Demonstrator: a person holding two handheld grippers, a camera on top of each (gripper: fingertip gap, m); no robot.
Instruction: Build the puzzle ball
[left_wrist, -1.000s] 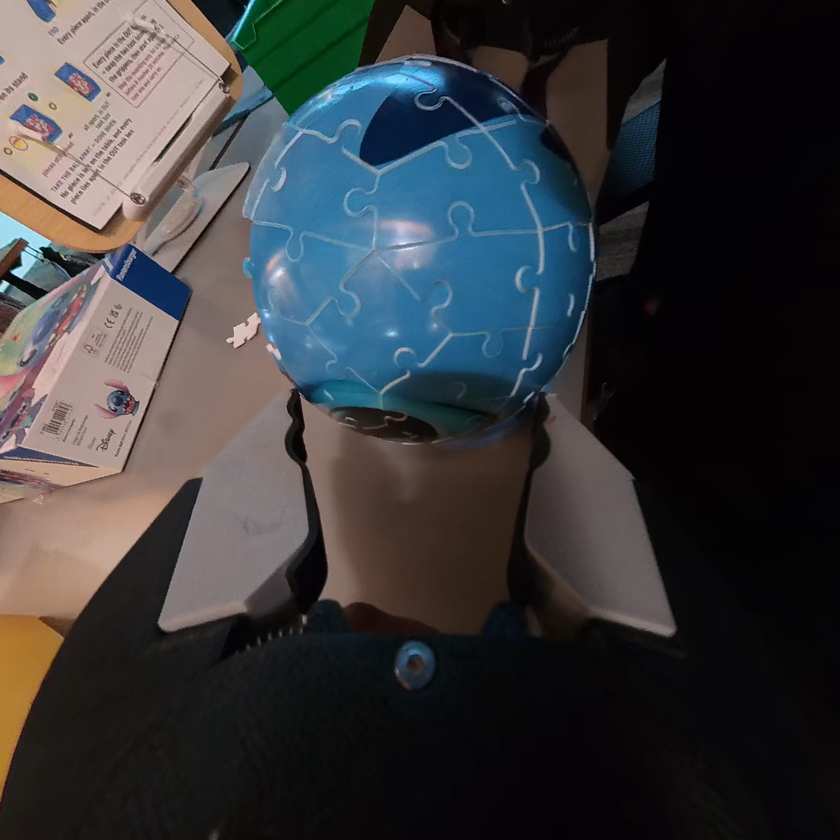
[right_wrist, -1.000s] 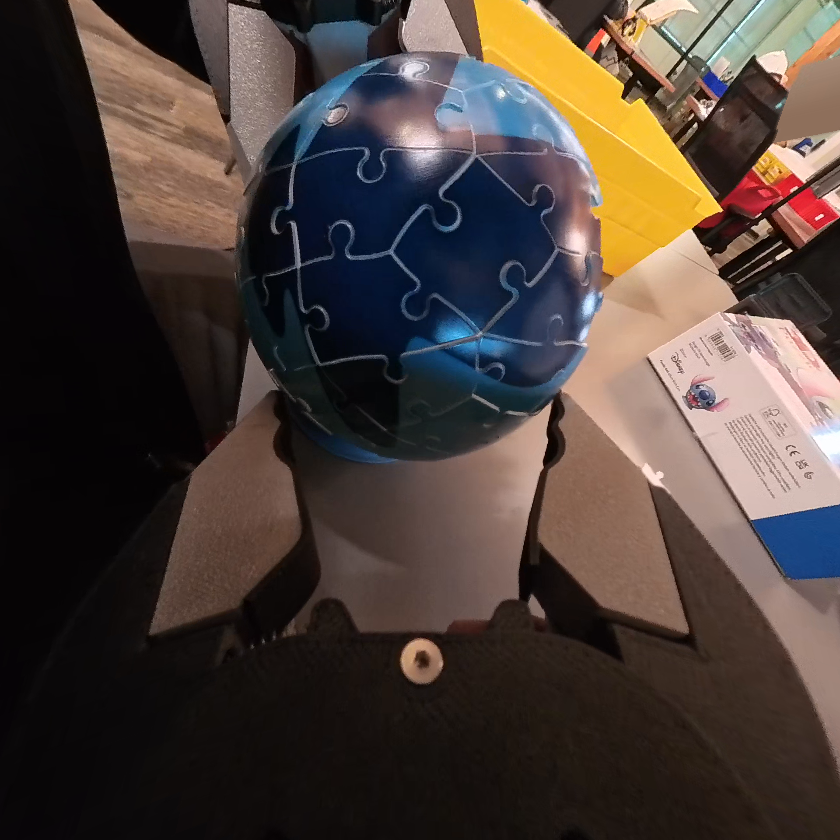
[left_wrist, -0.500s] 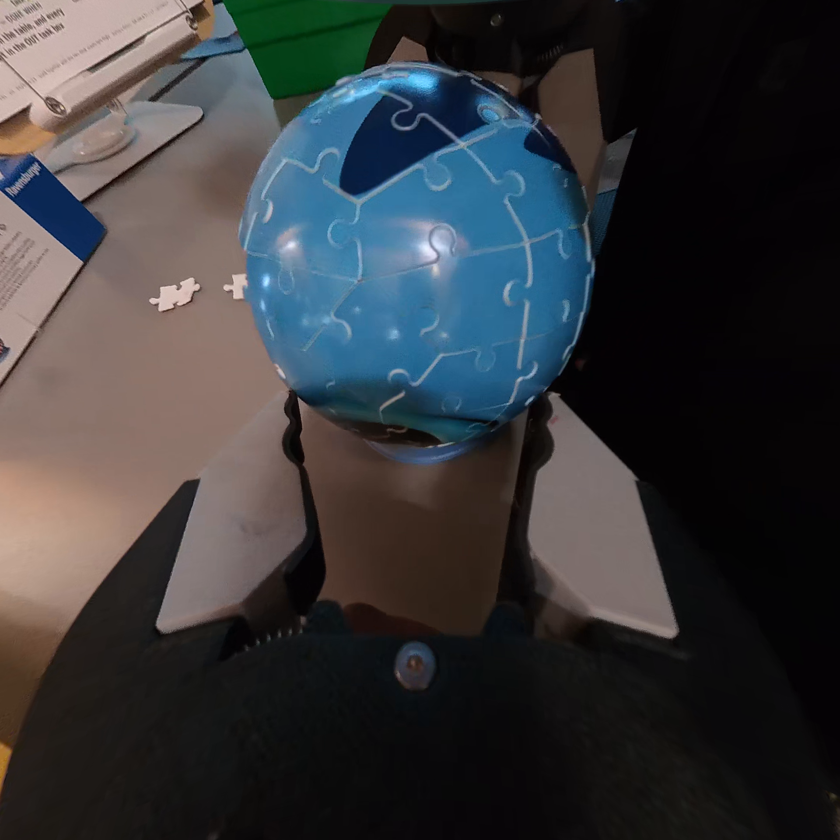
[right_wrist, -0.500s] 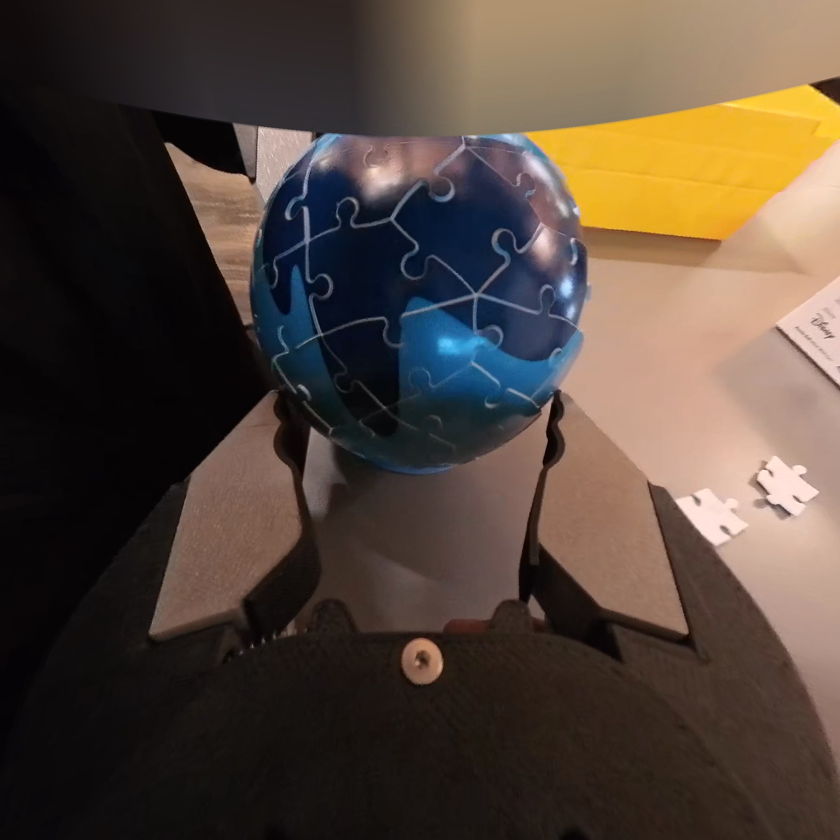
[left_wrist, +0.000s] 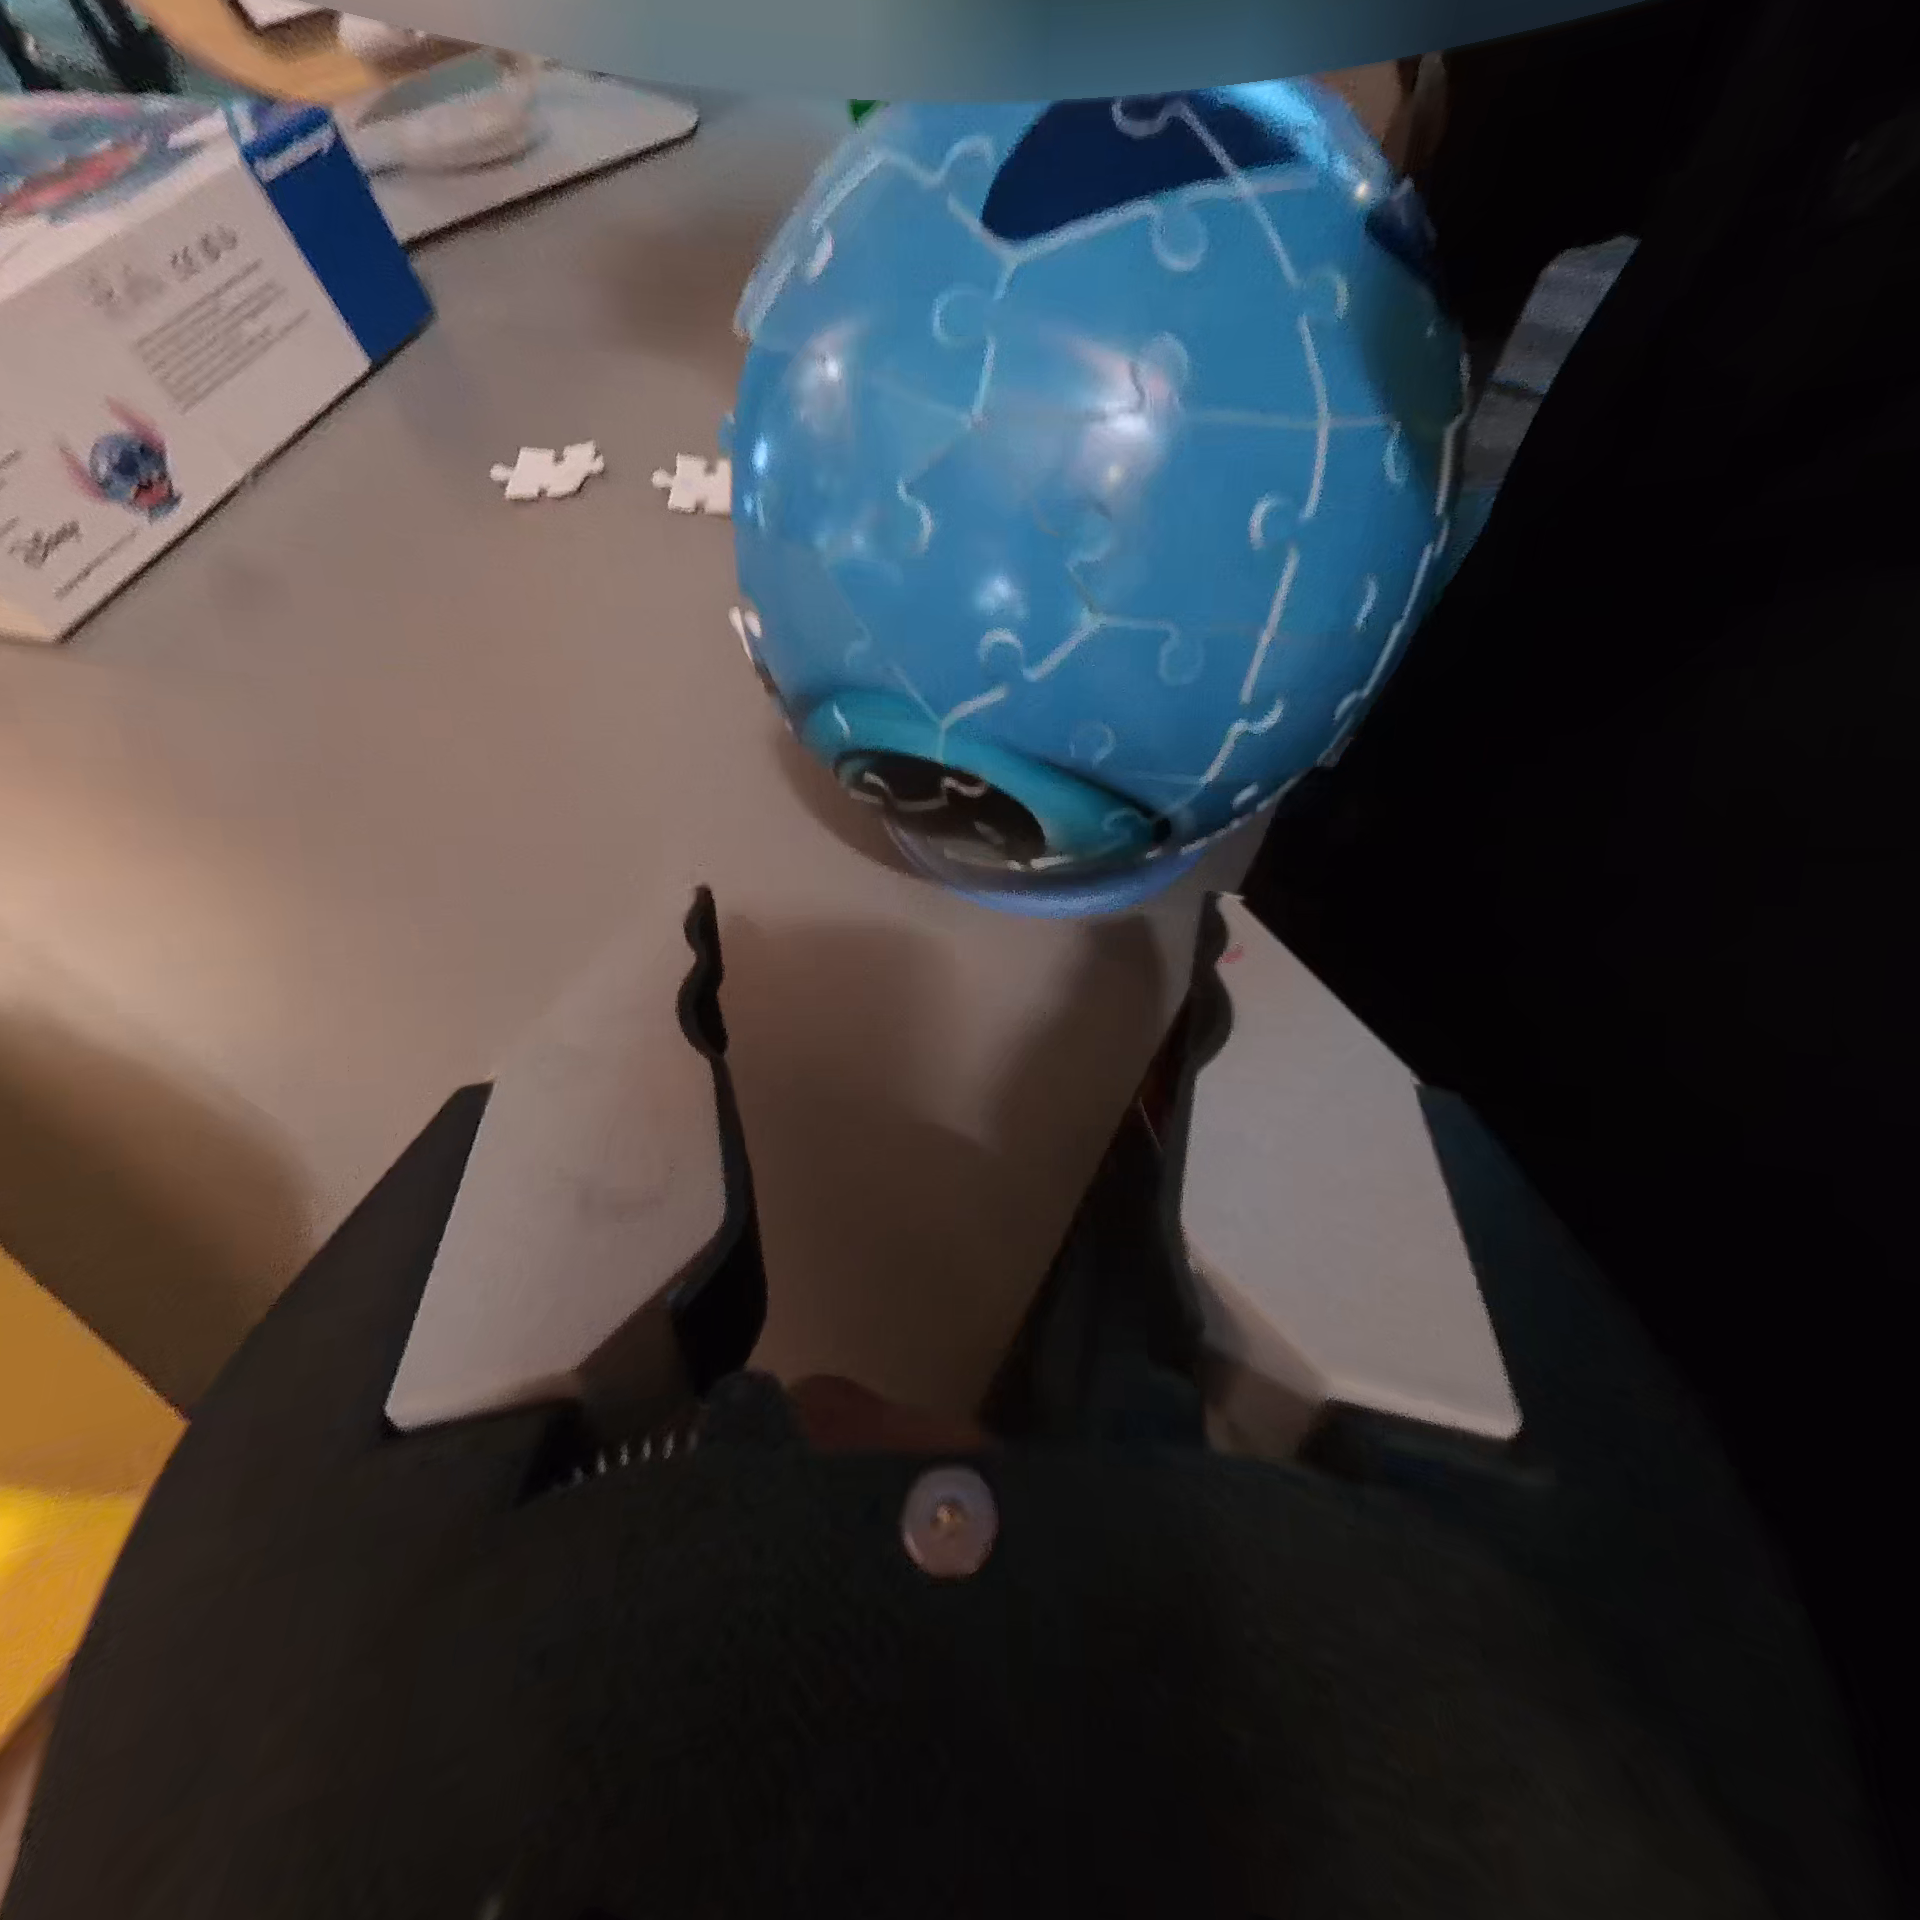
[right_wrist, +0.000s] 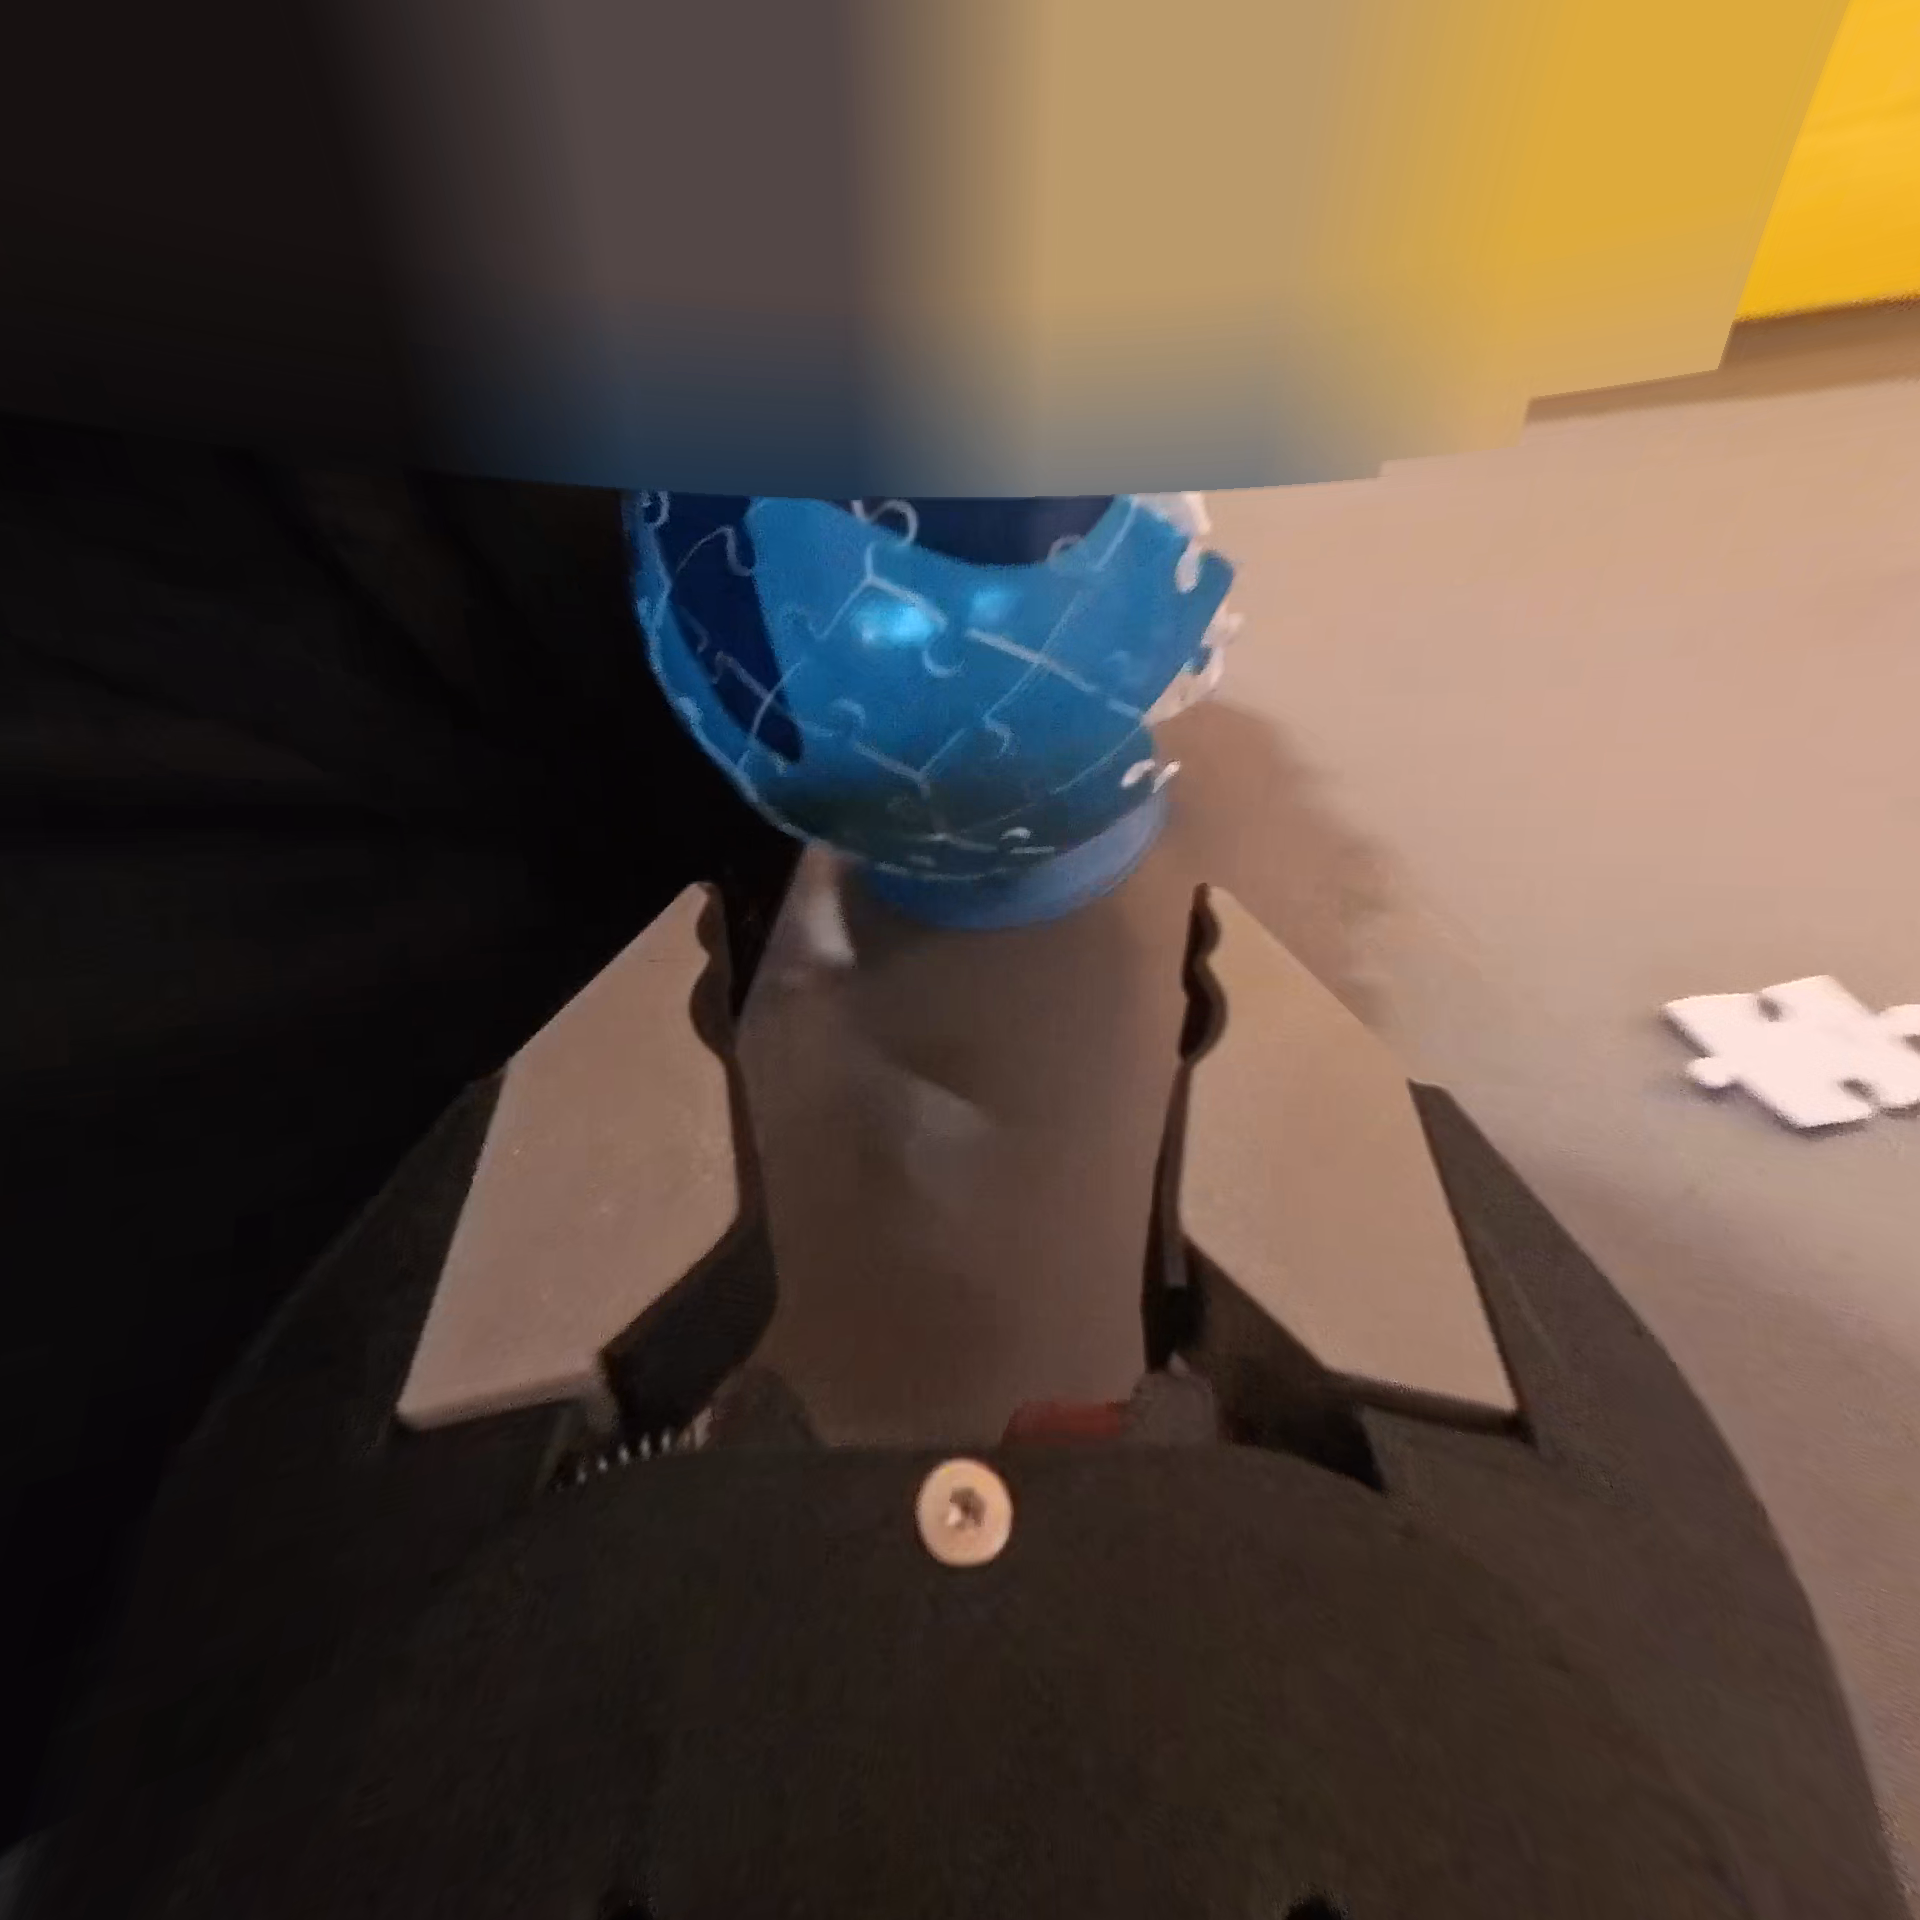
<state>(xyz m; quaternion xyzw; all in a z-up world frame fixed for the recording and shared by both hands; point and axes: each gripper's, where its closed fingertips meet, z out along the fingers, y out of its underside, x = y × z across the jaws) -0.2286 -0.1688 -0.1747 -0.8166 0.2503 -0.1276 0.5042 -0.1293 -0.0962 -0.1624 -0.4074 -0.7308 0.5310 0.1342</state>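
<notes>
Grey tabletop (left_wrist: 312, 779), yellow bin (right_wrist: 1870, 156) behind, dim warm light

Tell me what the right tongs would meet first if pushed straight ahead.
Probably the puzzle ball: it stands on its blue base directly ahead of the open right tongs, apparently just beyond the tips, though depth is unclear.

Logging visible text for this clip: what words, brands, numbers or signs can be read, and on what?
Puzzle box: print, logos and a cartoon figure on its white side, a word on its blue edge; mostly blurred, and I do not transcribe writing.
Puzzle ball: no writing visible.
Loose white pieces: blank.
Right wrist view: no text.
</notes>
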